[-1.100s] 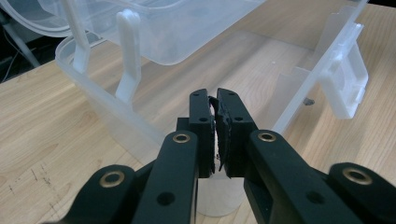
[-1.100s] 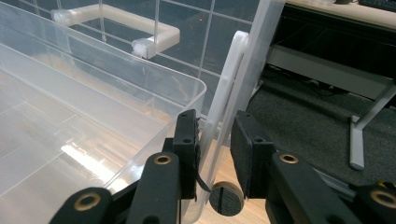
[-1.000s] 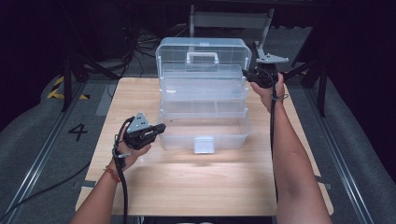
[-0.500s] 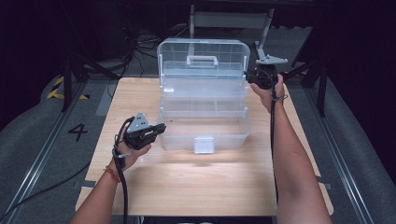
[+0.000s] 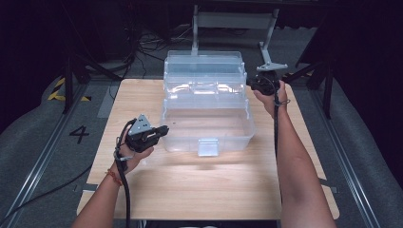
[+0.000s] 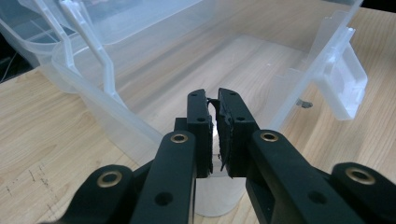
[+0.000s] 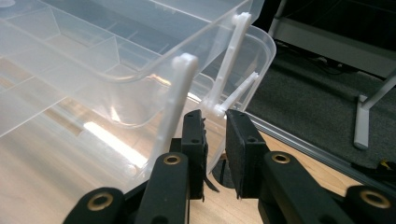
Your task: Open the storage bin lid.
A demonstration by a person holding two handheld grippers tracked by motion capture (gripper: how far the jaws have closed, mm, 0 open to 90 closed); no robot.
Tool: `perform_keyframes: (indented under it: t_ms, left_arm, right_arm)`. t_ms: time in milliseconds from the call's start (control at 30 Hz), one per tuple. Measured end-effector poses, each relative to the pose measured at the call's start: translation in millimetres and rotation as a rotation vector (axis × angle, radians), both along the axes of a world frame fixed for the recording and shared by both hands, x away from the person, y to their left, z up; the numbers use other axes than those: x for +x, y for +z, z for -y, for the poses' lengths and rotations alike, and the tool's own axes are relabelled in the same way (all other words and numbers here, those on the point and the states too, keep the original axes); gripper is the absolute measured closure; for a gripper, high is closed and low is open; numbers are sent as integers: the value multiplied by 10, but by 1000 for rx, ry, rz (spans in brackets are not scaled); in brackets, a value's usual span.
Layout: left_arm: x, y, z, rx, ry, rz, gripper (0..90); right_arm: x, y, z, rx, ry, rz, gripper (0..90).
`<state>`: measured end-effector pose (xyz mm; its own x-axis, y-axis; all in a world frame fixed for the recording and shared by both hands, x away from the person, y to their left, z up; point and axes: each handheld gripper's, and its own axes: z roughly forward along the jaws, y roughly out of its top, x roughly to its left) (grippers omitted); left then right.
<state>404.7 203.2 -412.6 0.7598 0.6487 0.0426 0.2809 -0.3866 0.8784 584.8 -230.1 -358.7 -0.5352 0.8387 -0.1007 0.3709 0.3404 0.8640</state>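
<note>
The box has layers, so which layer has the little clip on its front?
The bottom layer, nearest the person. It is the deepest one, and the clip hangs on its front wall; the trays behind it sit higher and have dividers.

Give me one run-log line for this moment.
box: clear, tiers fanned open on table | left gripper: shut, at box's left wall | right gripper: jaws just closing on hinge arm, upper tray's right end

Left hand-held gripper (image 5: 164, 129) closed, right hand-held gripper (image 5: 248, 83) closing, forearms outstretched

We see a wood table (image 5: 190, 185). On it sits a clear box (image 5: 206, 135), trays fanned open, toward the far edge. Near half bare.
</note>
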Motion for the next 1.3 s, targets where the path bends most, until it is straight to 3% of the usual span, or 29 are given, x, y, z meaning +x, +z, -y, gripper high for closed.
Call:
perform_keyframes:
  t_ms: [700, 1100, 1300]
  left_arm:
    - [-20, 20, -11, 9, 11, 2, 817]
    - [-92, 113, -66, 23, 28, 23, 796]
    - [-152, 161, -177, 62, 47, 33, 788]
  right_arm:
    - [-91, 20, 70, -19, -2, 11, 784]
    - [-260, 83, 106, -57, 4, 28, 779]
    - [-399, 110, 178, -67, 15, 39, 777]
